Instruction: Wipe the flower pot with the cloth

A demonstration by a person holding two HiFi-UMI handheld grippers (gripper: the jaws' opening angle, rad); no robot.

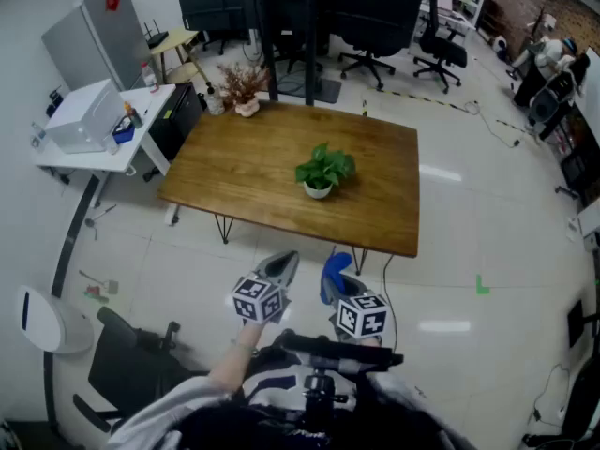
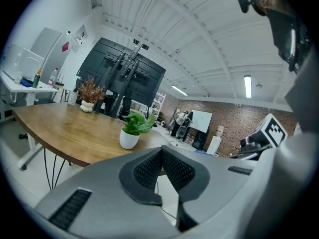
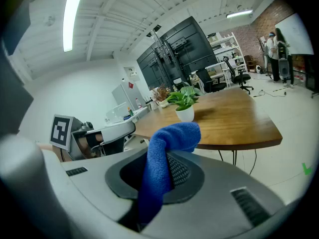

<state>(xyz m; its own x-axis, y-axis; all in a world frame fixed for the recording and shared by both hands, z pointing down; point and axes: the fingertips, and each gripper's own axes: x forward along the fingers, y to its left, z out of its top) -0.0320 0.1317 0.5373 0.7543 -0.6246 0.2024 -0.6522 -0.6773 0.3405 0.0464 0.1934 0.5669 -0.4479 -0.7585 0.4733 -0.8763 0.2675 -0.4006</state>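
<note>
The pot (image 1: 318,190), white with a green plant, stands near the middle of the wooden table (image 1: 234,172), well apart from both grippers; the blue cloth (image 3: 172,136) is clamped in the right gripper (image 3: 158,171), its top fold flopping over the jaws; the left gripper (image 2: 161,156) has its jaws pressed together on nothing; both hang side by side short of the table's near edge.
</note>
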